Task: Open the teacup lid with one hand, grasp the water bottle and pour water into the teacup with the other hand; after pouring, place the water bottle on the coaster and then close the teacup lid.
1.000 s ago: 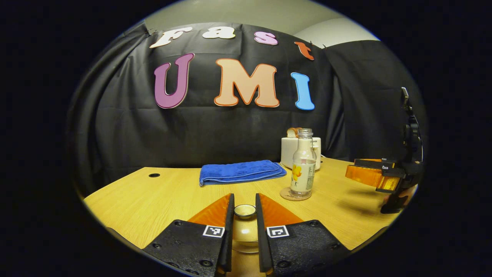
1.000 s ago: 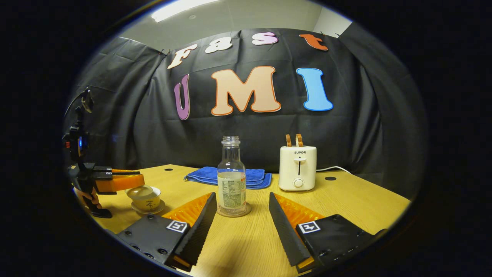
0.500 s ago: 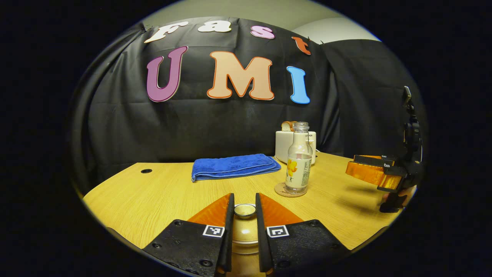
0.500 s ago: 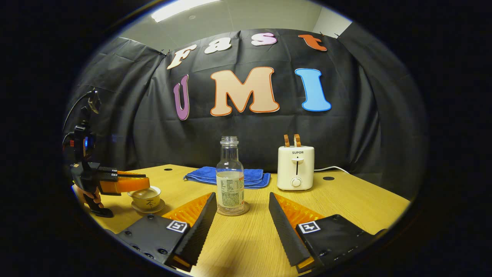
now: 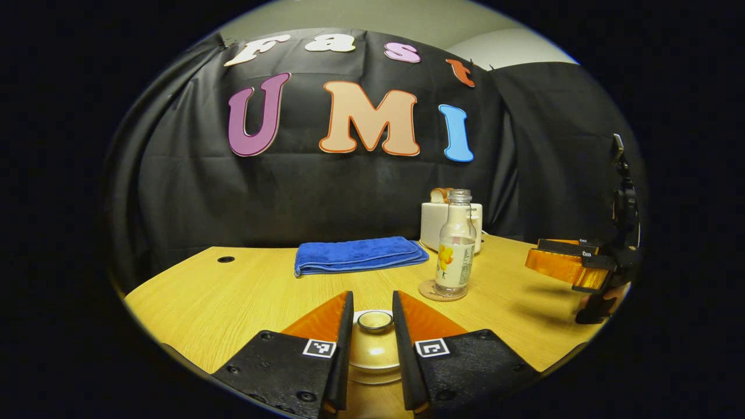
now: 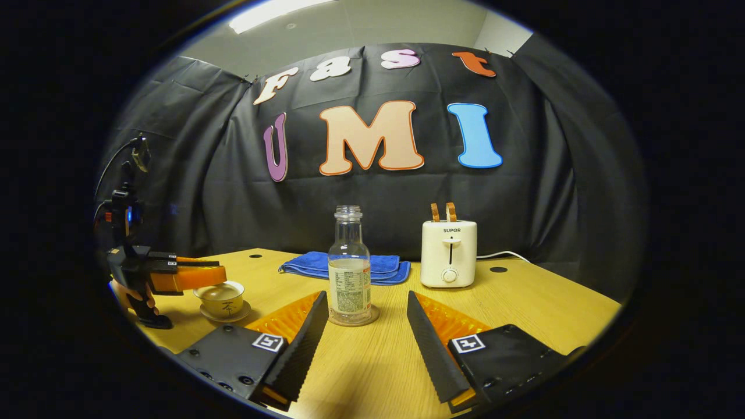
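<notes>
Left gripper view, bottom centre: left tongs (image 5: pixel 372 317) stand to either side of the lid (image 5: pixel 374 340), its knob between the fingers with a slight gap each side; whether they press it, cannot tell. Lid sits on the cup. Right of centre: bottle (image 5: pixel 455 247) upright on the coaster (image 5: pixel 428 291), uncapped, toaster (image 5: pixel 433 224) behind it, blue towel (image 5: pixel 358 256) mid-frame on the worktop (image 5: pixel 233 297).

Right gripper view, bottom: right tongs (image 6: pixel 364 317) wide open, holding nothing, bottle (image 6: pixel 349 267) just beyond the tips. Lower left: cup (image 6: pixel 223 298) on its saucer (image 6: pixel 224 317), the left tongs (image 6: pixel 218 273) over it. This view shows the toaster's (image 6: pixel 449 253) front and cord.
</notes>
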Action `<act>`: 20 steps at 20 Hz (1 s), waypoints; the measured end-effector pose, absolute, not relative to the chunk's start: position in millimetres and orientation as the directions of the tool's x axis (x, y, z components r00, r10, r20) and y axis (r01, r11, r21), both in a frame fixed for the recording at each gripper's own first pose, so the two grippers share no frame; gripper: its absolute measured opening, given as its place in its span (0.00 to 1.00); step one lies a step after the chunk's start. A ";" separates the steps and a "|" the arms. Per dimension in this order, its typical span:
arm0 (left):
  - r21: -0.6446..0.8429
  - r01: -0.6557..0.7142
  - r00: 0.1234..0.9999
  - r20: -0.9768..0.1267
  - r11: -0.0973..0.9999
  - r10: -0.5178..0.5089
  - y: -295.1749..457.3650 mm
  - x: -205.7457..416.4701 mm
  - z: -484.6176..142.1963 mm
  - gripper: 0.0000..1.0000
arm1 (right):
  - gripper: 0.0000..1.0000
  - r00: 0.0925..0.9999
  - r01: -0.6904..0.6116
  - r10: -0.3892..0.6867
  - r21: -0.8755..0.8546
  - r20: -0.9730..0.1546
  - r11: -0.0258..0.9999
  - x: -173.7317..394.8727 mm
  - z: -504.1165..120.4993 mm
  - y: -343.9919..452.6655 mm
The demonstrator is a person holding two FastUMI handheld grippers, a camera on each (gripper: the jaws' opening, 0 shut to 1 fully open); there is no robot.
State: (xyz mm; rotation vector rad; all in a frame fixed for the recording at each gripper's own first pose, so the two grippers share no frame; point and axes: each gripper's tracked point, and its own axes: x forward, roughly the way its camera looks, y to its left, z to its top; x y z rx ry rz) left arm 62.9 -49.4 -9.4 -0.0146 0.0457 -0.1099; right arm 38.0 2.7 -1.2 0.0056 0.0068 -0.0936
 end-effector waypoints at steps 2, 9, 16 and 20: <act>-0.010 0.081 0.997 -0.017 0.997 -0.081 -45.3 60.5 -3.9 0.40 | 0.88 0.996 0.093 -0.093 0.005 -0.007 0.996 38.0 -0.5 2.3; -0.010 0.058 0.998 -0.017 0.998 -0.058 -41.3 50.6 -4.4 0.69 | 0.88 0.996 0.093 -0.093 0.006 -0.007 0.996 37.8 0.2 2.0; -0.006 0.007 1.000 0.002 1.000 -0.007 -30.8 31.8 -1.6 0.90 | 0.88 0.996 0.087 -0.087 0.006 -0.006 0.996 38.2 -0.8 3.0; -0.005 -0.018 1.000 0.002 1.000 0.018 -24.2 25.0 -2.1 0.90 | 0.88 0.996 0.090 -0.090 0.006 -0.006 0.996 37.7 0.4 2.6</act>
